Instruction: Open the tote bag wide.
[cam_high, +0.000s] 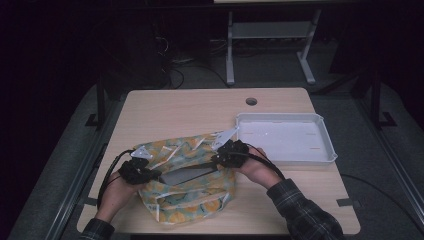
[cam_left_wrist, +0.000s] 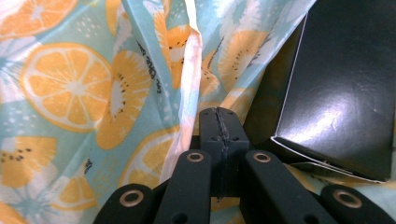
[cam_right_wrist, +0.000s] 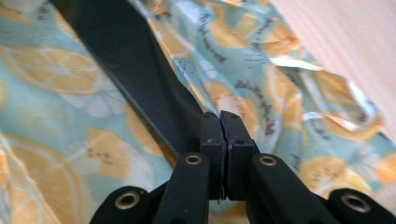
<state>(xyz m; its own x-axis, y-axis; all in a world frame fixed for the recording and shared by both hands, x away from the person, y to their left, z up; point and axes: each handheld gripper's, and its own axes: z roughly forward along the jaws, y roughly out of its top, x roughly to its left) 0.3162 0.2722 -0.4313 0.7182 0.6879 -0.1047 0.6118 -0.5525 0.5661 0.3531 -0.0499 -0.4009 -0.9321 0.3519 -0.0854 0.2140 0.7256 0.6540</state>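
The left claw (cam_high: 150, 172) is pinched tight on the left edge of the fruit-print bag (cam_high: 187, 197). The right claw (cam_high: 216, 159) is pinched on the bag's right edge. A black box (cam_high: 187, 175) sits inside the bag. The bag lies on the worktop (cam_high: 190, 110), just left of the white tray (cam_high: 285, 137).

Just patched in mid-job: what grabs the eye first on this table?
The citrus-print wrapping sheet crumpled at the near edge, with a black box lying on it. The left gripper and right gripper sit at its two sides, jaws shut with a fold of sheet pinched between them. A white tray lies at the right.
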